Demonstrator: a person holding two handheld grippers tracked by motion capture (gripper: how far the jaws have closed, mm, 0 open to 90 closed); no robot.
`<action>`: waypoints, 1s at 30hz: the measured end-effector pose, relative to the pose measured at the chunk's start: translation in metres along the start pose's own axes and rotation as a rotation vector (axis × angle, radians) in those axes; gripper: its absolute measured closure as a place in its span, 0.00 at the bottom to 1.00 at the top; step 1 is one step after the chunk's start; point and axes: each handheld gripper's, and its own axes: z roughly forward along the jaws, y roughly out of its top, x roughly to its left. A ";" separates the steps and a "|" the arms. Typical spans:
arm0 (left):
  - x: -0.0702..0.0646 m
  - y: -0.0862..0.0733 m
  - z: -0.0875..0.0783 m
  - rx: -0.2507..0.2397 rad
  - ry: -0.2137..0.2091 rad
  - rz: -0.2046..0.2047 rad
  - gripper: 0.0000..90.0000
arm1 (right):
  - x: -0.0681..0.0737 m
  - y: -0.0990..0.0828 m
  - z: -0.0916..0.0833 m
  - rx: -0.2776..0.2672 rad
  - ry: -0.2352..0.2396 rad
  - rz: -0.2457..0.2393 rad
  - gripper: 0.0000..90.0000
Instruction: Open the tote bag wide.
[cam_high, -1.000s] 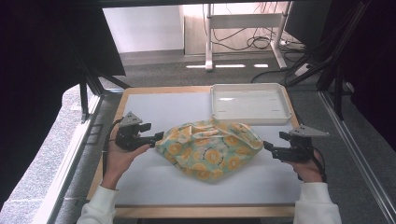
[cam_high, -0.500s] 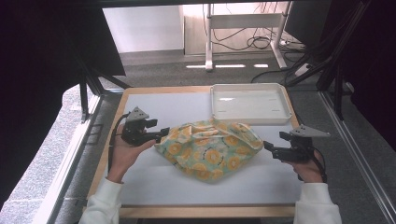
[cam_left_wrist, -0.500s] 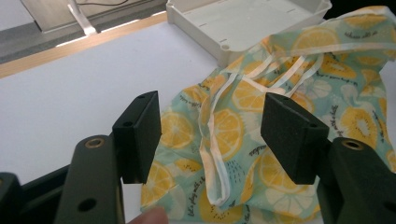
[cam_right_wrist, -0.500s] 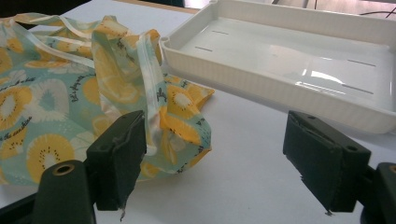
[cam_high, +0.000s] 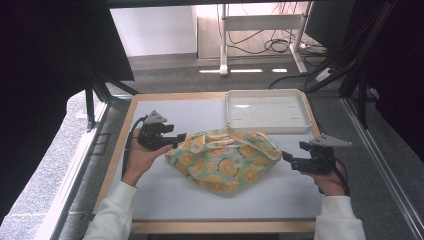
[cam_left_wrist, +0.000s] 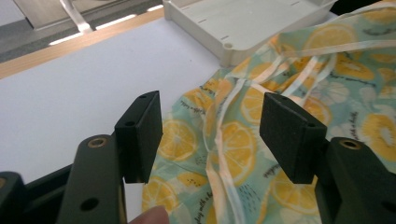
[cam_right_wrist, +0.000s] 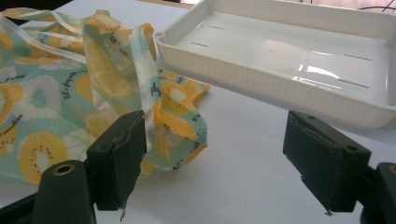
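- Tabletop (cam_high: 165, 200), white with a wooden rim, carries a white tray (cam_high: 267, 111) at the far right; grey carpet and cables lie beyond.
- Lemon-print cloth (cam_high: 225, 161) lies crumpled mid-tabletop, just before the tray.
- Left tool (cam_high: 176, 140) lies level, its jaws apart and just now narrowing, straddling the cloth's left edge.
- Right tool (cam_high: 287, 159) gapes beside the cloth's right corner.

The cloth (cam_left_wrist: 289, 126) with the yellow lemon slices has small dark curly writing printed on it in many spots, some of it between the jaws in the left gripper view, but the words are too tiny to read.
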 end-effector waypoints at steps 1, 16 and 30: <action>0.001 0.001 0.003 0.004 -0.001 -0.001 0.44 | -0.001 -0.001 0.000 0.007 -0.007 0.002 0.24; 0.006 0.005 0.034 0.047 -0.037 -0.003 0.47 | -0.003 -0.003 0.002 0.014 -0.009 0.013 0.24; 0.007 0.004 0.047 0.098 -0.064 -0.010 0.53 | -0.002 -0.004 0.004 0.018 0.012 0.002 0.24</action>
